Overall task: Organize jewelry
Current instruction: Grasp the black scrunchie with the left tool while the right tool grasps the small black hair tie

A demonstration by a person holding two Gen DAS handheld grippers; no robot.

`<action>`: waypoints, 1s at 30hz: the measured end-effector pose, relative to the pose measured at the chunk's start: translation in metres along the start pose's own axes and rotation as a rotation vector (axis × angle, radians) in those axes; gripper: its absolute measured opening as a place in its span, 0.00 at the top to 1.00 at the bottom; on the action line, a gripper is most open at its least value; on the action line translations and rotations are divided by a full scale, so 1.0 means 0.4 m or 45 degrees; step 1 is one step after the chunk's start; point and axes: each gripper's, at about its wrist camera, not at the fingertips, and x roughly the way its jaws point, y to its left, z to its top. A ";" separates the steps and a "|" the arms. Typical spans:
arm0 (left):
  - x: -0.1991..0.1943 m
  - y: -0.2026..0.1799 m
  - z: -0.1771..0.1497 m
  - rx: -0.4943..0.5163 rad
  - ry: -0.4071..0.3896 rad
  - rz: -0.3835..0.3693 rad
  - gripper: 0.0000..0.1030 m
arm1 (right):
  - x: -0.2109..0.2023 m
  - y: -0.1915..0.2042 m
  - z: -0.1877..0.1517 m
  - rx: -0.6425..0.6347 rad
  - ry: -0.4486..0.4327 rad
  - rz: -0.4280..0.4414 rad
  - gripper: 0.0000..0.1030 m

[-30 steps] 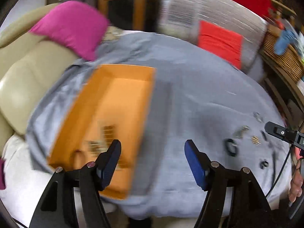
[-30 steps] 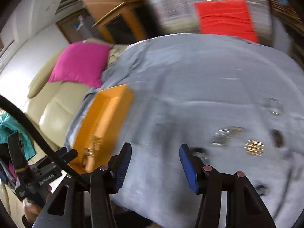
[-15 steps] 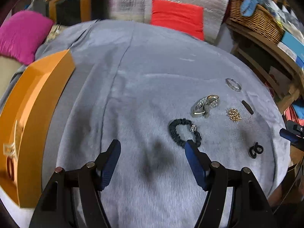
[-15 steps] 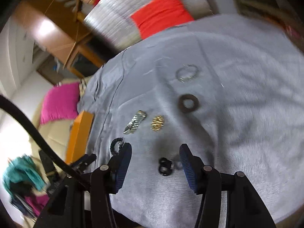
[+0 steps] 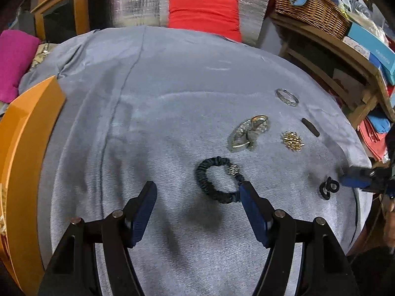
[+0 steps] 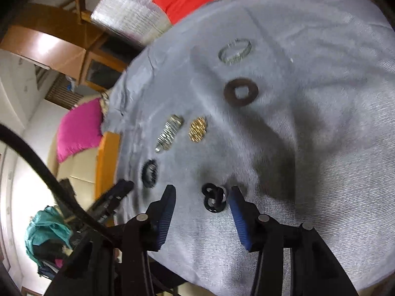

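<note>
Right hand-held gripper [image 6: 201, 196] is my working tool at this moment: its jaws are closing, with the small black knotted piece [image 6: 213, 197] lying between the pads on the grey cloth [image 6: 308, 148], the right pad just beside it, neither pad yet pressing. Left hand-held gripper [image 5: 197, 192] stands open and empty over the same cloth, its right pad overlapping the edge of the black scrunchie [image 5: 217, 180].

Change noted: a second ago both views were smeared and took in the orange tray [image 5: 22, 153] and the sofa side; both grippers have since dropped toward the loose pieces, and the right one's gap has narrowed. I judge the sorting is at a pick-up step, with nothing lifted yet.

Outward from the grippers lie the silver watch [image 5: 249, 133], the gold cluster [image 5: 292, 141], the clear bangle [image 5: 286, 97] and the dark flat ring [image 6: 240, 91], all apart from one another. The tray sits at the cloth's far left edge, well apart from the pieces.

Limits of view: the tray's inside is cut off, so its contents cannot be stated. The dark ring shows only edge-on in the left view. Whether the knotted piece is one item or two linked loops I cannot tell.
</note>
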 end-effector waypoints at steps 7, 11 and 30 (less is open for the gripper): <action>0.045 -0.029 0.013 0.058 0.070 -0.045 0.32 | 0.048 0.013 -0.008 -0.035 0.047 -0.086 0.63; 0.082 -0.038 0.021 0.096 0.130 -0.057 0.53 | 0.072 0.015 -0.015 -0.062 0.074 -0.169 0.76; 0.101 -0.011 0.035 0.034 0.151 -0.137 0.88 | 0.016 0.025 0.010 0.011 -0.089 -0.092 0.88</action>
